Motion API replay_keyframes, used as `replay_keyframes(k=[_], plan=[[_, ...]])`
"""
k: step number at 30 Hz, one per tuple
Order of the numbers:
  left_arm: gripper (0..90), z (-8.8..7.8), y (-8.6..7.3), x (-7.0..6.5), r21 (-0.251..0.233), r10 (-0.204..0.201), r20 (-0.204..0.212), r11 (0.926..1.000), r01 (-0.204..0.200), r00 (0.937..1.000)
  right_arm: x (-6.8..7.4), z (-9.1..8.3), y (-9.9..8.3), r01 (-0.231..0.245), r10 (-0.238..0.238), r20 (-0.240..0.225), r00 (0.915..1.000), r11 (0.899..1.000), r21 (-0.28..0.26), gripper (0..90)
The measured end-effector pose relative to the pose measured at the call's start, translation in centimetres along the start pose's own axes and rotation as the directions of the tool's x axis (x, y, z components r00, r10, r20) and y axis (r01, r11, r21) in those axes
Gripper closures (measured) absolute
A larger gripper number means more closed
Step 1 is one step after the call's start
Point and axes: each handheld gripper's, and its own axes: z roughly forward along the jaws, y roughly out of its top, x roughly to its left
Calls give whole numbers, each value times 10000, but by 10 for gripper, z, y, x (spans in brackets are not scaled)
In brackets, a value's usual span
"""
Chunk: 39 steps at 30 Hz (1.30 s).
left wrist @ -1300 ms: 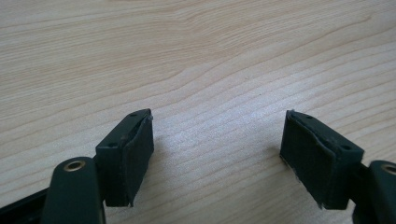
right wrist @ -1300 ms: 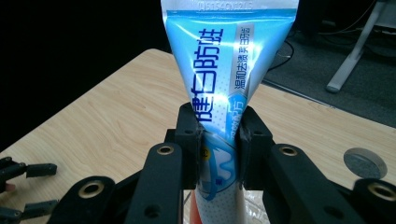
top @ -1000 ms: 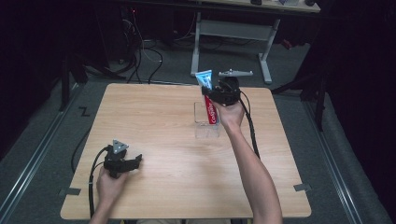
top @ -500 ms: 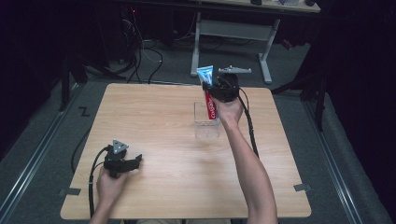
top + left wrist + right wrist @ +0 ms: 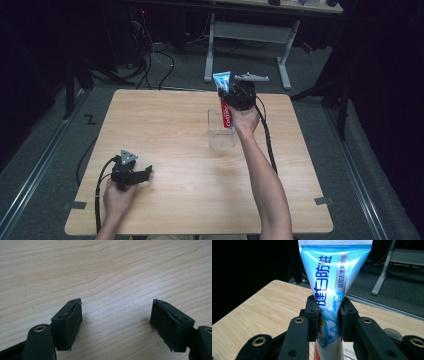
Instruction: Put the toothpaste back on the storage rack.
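At the near left of the wooden table [image 5: 170, 125], the left gripper [image 5: 145, 175] rests low over the bare wood, its jaws spread wide with nothing between them. Right of centre, toward the far edge, a clear container [image 5: 221, 135] stands on the table. Just above it, the right gripper [image 5: 225, 102] pinches a toothpaste tube [image 5: 223, 97] at mid-body; the tube stands upright, flat crimped end up, its red lower end dipping into the container.
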Motion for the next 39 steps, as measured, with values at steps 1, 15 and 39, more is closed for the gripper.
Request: replay_keyframes(k=[1,15,39], plan=[[258,0,0,0,4,3,-1,10000,-3,10000,-1,1,-2,17,-17,67,10000,10000,-21,729],[258,0,0,0,-17,-8,-21,10000,8,10000,-8,7,-14,-232,235,123,9996,9996,-190,728],[259,0,0,-1,-23,-14,-17,10000,14,10000,-18,16,-36,-839,832,265,9962,9962,243,718]])
